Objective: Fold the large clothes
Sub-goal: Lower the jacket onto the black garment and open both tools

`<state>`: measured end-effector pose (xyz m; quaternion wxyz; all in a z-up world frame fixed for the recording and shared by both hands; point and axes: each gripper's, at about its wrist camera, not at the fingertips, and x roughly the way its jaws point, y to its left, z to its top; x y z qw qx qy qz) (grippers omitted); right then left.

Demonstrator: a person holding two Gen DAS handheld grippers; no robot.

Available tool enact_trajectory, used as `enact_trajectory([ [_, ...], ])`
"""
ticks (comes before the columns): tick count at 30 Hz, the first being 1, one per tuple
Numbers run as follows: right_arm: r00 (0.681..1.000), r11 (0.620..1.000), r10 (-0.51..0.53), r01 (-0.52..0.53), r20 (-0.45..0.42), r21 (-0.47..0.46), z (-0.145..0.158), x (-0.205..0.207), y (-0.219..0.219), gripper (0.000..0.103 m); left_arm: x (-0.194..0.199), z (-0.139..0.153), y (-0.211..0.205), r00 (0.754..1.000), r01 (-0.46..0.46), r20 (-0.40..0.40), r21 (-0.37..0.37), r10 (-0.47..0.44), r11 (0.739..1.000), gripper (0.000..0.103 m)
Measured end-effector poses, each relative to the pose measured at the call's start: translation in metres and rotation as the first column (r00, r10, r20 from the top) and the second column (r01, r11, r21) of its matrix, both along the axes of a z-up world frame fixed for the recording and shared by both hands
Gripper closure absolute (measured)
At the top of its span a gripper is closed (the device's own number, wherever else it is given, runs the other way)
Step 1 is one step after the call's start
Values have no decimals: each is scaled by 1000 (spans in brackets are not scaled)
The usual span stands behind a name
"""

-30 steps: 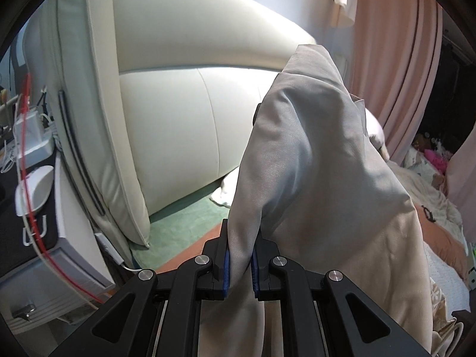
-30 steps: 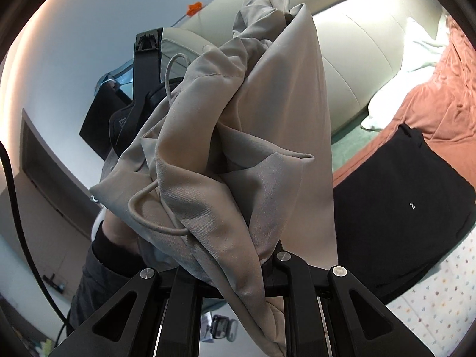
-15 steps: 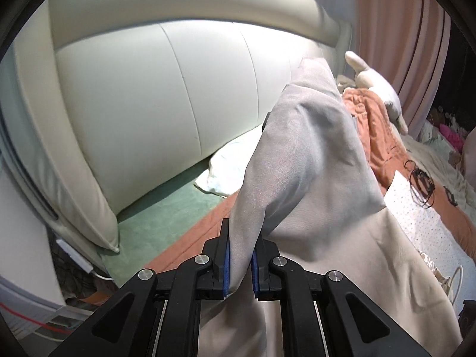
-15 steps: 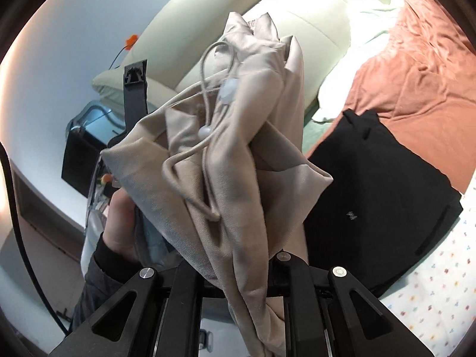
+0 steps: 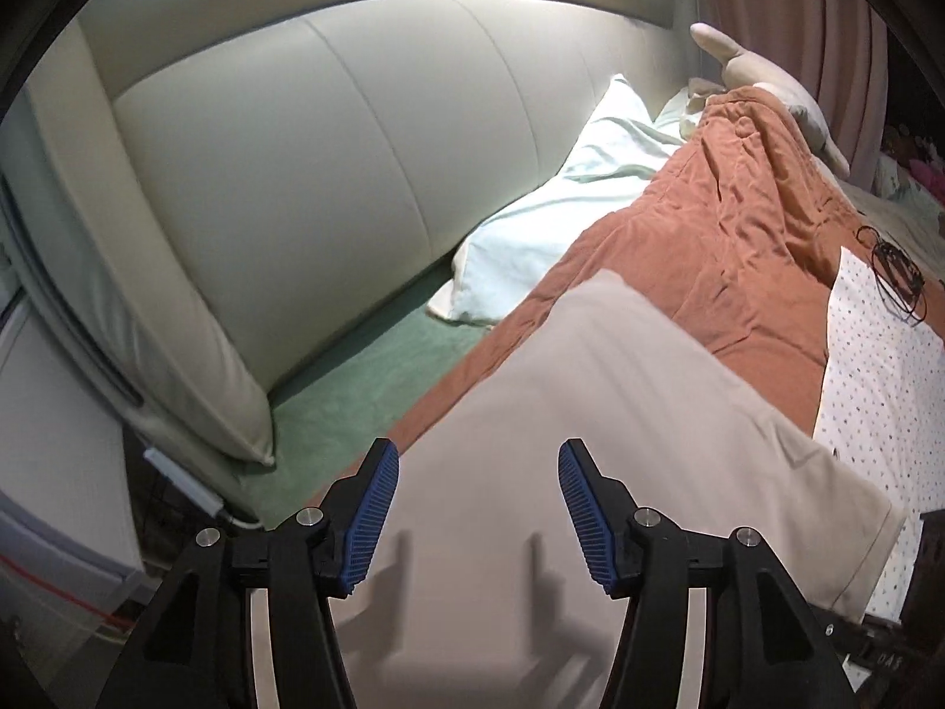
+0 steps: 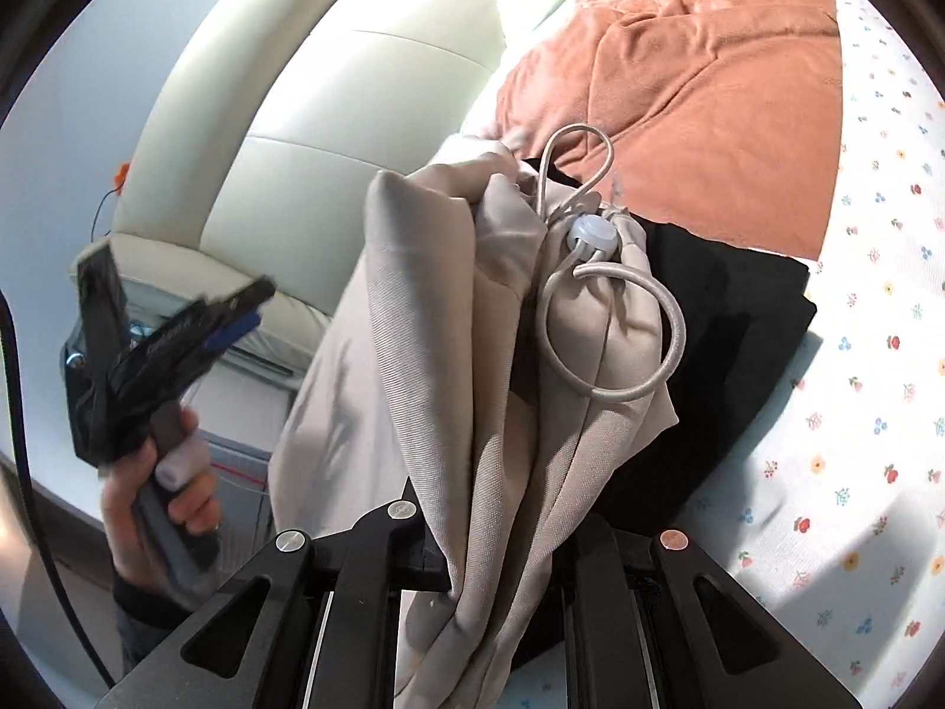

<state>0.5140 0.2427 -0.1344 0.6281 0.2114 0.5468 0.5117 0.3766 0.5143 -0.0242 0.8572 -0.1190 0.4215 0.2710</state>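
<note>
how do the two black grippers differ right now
The left gripper is open, its blue pads spread above the flat beige garment; the right gripper is shut on bunched beige cloth. The left holds nothing; the right holds the drawstring end up. Both are black, two-fingered, hand-held.

Counted on and around the bed

One beige garment, one black garment, one rust blanket, one pillow, and two grippers are seen.

Cream padded headboard behind rust blanket.

Left claw agape, right claw clamped.
</note>
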Motion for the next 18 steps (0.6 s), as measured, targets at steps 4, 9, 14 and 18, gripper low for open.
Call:
enact_trajectory([
  [4, 1000, 1000, -3, 3, -13, -12, 2, -1, -1, 82, -46, -7, 2, 1000, -26, -3, -80, 26, 996, 44],
  [9, 999, 999, -5, 4, -33, -37, 4, -14, -7, 65, -98, -3, -4, 998, -38, 40, -114, 43, 993, 14],
  [14, 999, 999, 6, -7, -39, -31, 2, -30, -15, 59, -129, -8, -15, 996, -50, 63, -174, 62, 983, 13],
  [18, 997, 999, 31, -33, -65, -30, -2, -38, -14, 57, -143, -20, -28, 995, -80, 52, -170, 90, 982, 13],
])
